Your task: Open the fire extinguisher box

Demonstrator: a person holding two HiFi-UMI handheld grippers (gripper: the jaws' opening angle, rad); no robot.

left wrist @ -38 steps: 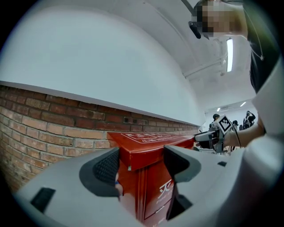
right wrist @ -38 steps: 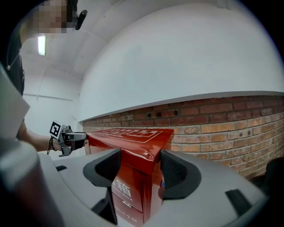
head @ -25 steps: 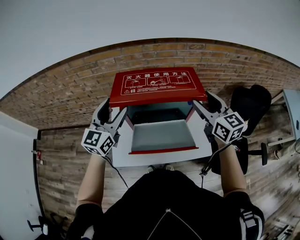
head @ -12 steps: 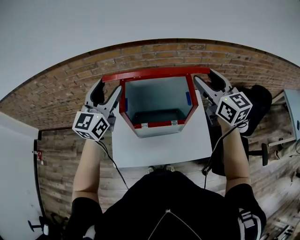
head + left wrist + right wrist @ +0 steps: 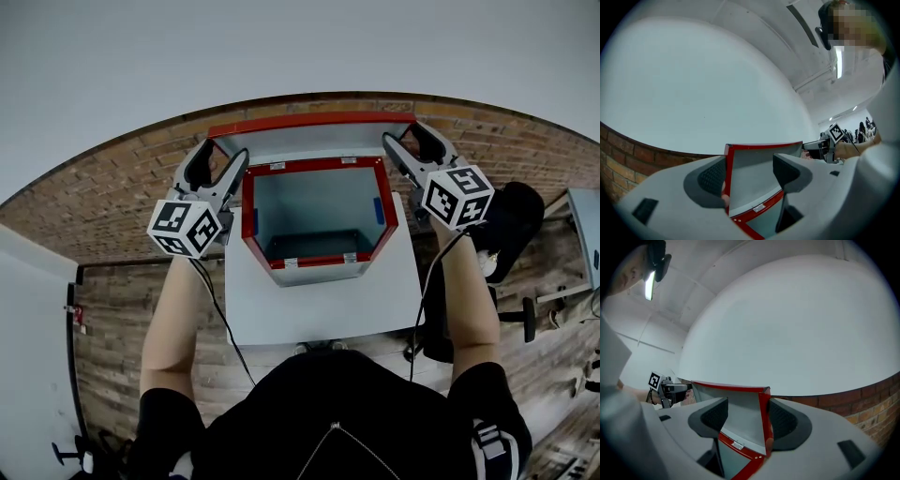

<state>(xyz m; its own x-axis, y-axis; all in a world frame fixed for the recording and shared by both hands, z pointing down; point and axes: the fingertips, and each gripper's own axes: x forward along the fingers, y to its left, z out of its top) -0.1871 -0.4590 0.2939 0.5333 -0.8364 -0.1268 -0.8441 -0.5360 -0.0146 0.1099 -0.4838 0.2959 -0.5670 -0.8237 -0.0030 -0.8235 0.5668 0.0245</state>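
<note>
The red fire extinguisher box (image 5: 317, 264) stands on a white table (image 5: 328, 302), its grey inside showing. Its lid (image 5: 314, 141) is swung up and leans back toward the brick wall, grey underside facing me. My left gripper (image 5: 217, 173) is at the lid's left edge and my right gripper (image 5: 410, 148) at its right edge. In the left gripper view the lid's red rim (image 5: 727, 178) lies between the jaws, close to the left pad, and the gripper (image 5: 750, 174) is open. In the right gripper view the rim (image 5: 764, 418) sits against the right pad of the open gripper (image 5: 747, 417).
A brick wall (image 5: 122, 187) runs right behind the box, with a white wall above it. A black chair (image 5: 511, 220) stands right of the table on a wooden floor (image 5: 141, 281). The table's front edge is near my body.
The lid has swung from half raised over the box to fully up and leaning back. Both grippers travelled up and away with its side edges.
</note>
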